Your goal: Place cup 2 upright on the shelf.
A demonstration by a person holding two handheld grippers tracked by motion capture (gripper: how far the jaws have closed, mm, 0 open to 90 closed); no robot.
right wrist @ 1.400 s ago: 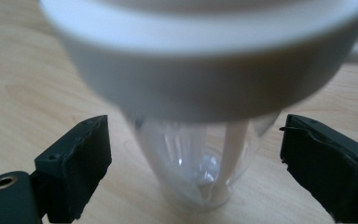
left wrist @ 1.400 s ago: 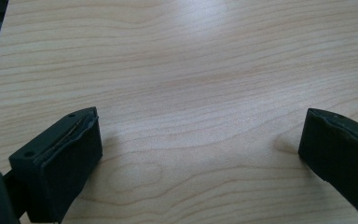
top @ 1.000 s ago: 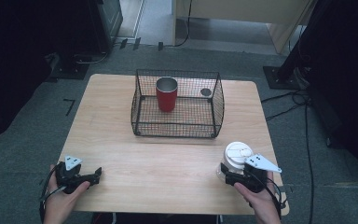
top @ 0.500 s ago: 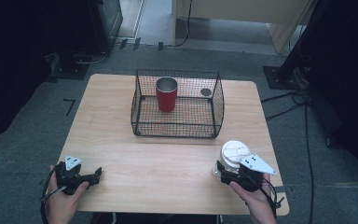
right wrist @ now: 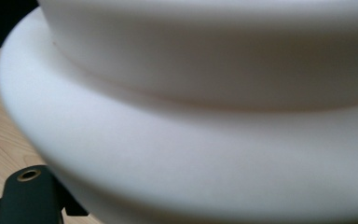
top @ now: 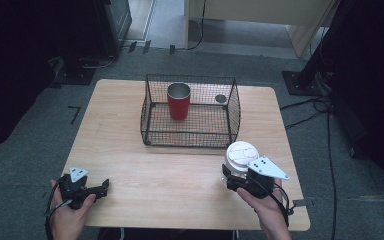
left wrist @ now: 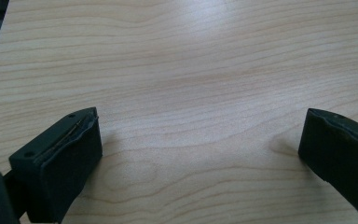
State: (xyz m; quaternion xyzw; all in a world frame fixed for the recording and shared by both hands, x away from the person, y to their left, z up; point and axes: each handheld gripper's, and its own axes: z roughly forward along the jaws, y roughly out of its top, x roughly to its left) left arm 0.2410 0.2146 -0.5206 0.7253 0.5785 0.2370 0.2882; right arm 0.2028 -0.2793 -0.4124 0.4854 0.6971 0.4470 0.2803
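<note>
We have the right gripper [top: 236,176] clamped on the white cup [top: 241,156] — jaws closed onto it, cup upright at the surface's [top: 180,165] near right, in front of the wire basket [top: 190,111]. Red cup [top: 178,100] stands inside the basket. Left gripper [top: 91,189] sits at the near left corner — jaws wide apart, nothing between them, bare wood below.

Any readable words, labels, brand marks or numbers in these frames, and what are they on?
None can be read.
white lidded cup in the right gripper: faint raised marks on the lid, too small to read.
red tumbler in the wire basket: no print visible.
Table: bare wood grain.
</note>
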